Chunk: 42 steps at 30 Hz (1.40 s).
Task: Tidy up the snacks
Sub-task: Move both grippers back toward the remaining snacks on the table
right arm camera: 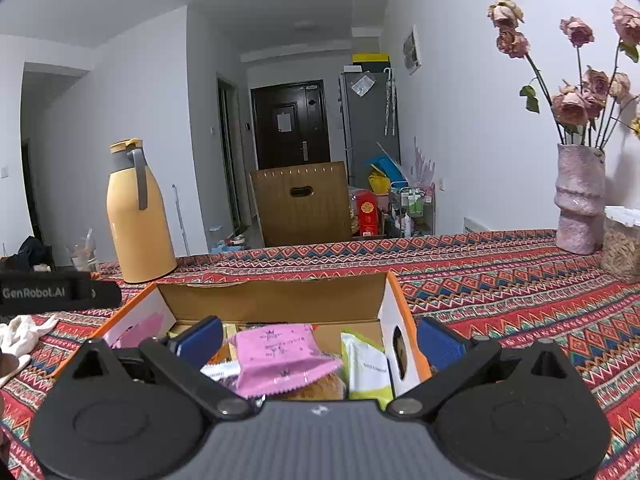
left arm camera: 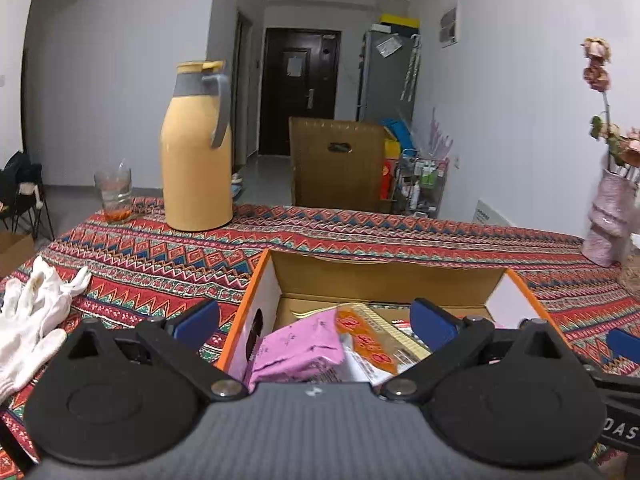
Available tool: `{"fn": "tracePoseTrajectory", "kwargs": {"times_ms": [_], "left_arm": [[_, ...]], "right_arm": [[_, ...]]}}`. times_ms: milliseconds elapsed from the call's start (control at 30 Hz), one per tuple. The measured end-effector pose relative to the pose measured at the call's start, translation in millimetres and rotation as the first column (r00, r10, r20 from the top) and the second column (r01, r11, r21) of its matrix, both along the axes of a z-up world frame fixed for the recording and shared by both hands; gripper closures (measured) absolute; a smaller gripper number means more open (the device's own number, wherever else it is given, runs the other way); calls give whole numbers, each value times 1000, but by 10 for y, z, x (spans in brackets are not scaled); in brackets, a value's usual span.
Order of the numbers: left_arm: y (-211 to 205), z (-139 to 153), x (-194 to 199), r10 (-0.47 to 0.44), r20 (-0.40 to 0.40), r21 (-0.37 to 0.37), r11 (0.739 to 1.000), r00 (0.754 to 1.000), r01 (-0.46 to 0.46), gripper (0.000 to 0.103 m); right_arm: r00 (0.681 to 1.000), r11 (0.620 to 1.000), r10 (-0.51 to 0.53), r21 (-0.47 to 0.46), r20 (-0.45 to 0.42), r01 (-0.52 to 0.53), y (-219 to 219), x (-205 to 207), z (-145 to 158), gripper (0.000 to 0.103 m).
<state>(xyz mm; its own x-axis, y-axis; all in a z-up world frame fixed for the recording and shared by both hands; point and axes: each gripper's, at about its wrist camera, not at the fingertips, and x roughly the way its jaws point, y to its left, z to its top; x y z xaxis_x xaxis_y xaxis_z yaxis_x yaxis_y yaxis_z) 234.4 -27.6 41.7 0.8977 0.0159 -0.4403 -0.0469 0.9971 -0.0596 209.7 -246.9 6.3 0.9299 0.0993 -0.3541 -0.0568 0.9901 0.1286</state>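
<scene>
An open cardboard box (left arm camera: 384, 276) with orange edges stands on the patterned tablecloth and also shows in the right wrist view (right arm camera: 272, 300). It holds several snack packets: a pink packet (left arm camera: 300, 346) and an orange-printed packet (left arm camera: 370, 338) in the left wrist view; a pink packet (right arm camera: 280, 356) and a green-white packet (right arm camera: 366, 366) in the right wrist view. My left gripper (left arm camera: 316, 320) is open and empty, straddling the box's left wall. My right gripper (right arm camera: 320, 340) is open and empty, straddling the box's right wall.
A yellow thermos (left arm camera: 196, 148) and a glass (left arm camera: 114, 192) stand at the far left. White gloves (left arm camera: 32, 312) lie at the left. A pink vase (right arm camera: 580, 200) with dried roses and a jar (right arm camera: 622, 244) stand at the right. A wooden chair (left arm camera: 336, 164) is behind the table.
</scene>
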Motion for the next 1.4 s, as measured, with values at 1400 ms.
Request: {"fn": "tracePoseTrajectory", "kwargs": {"times_ms": [1400], "left_arm": [[331, -820, -870, -51, -127, -39, 998, 991, 46, 0]], "right_arm": [[989, 998, 62, -4, -135, -63, -90, -982, -448, 0]]}}
